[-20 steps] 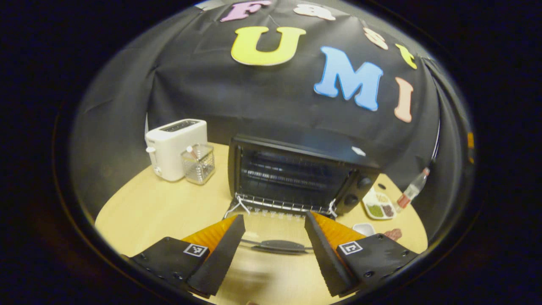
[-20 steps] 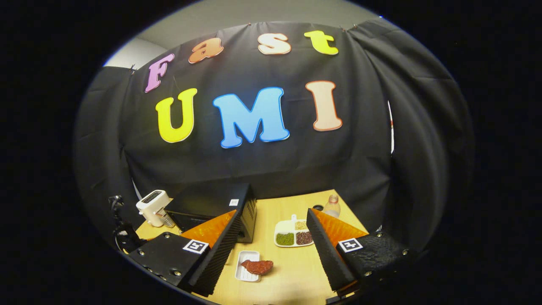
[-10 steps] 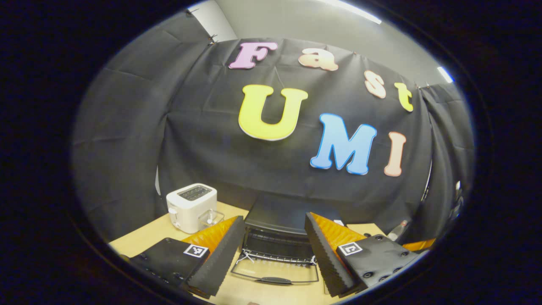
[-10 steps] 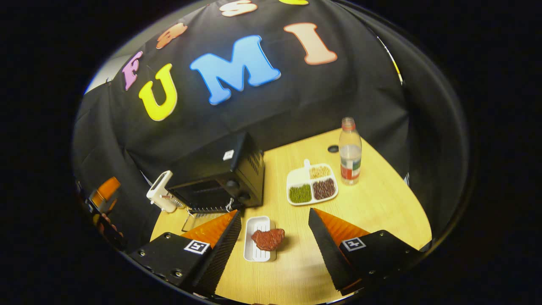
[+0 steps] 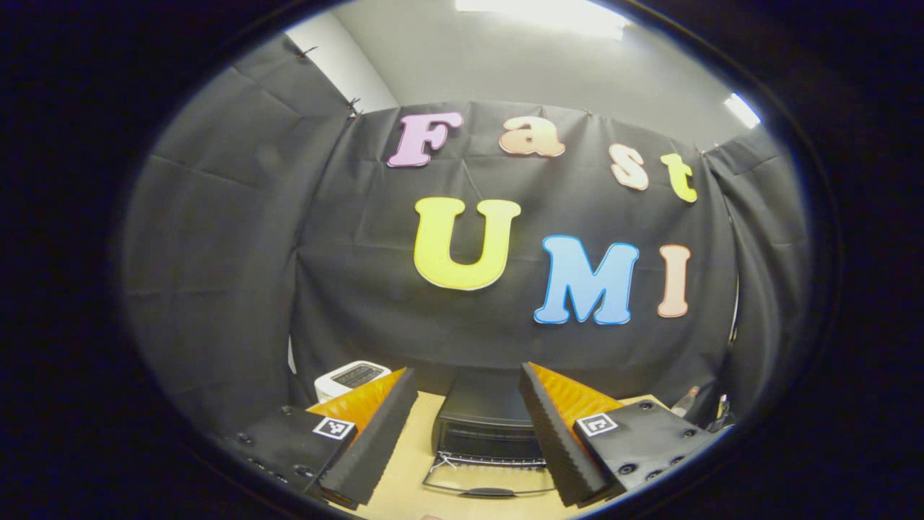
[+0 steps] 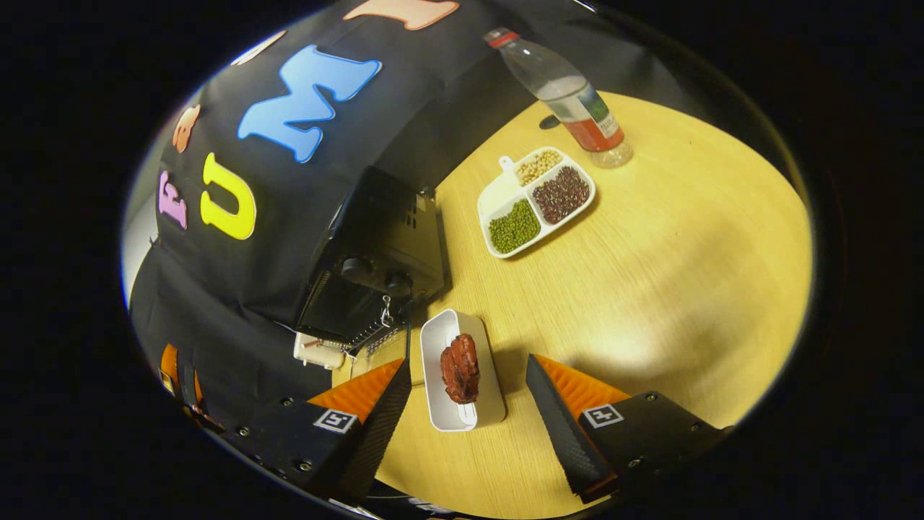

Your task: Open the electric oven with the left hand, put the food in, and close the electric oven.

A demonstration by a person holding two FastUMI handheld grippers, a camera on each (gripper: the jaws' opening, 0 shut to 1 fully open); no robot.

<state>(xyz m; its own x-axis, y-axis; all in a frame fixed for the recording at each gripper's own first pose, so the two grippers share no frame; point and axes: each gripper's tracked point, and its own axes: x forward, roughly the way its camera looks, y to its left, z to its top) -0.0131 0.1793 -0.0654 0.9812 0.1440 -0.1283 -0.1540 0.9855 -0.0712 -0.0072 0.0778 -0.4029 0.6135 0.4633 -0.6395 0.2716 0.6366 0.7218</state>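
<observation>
Oven (image 6: 368, 282) open, food (image 6: 460, 367) seemingly untouched in its white tray (image 6: 485, 404).
Right gripper (image 6: 469, 401) hovers over it, fingers wide; left gripper (image 5: 468, 426) wide, empty. Loading and closing remain.

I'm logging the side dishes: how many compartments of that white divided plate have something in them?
3 on the divided plate: green beans nearest the oven, dark red beans toward the bottle, pale beans by its handle.

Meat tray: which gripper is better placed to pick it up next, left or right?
Right, probably. The right gripper is open directly over the white tray holding the meat, fingers on either side. The left gripper sits back, aimed at the oven, whose door is already down.
</observation>
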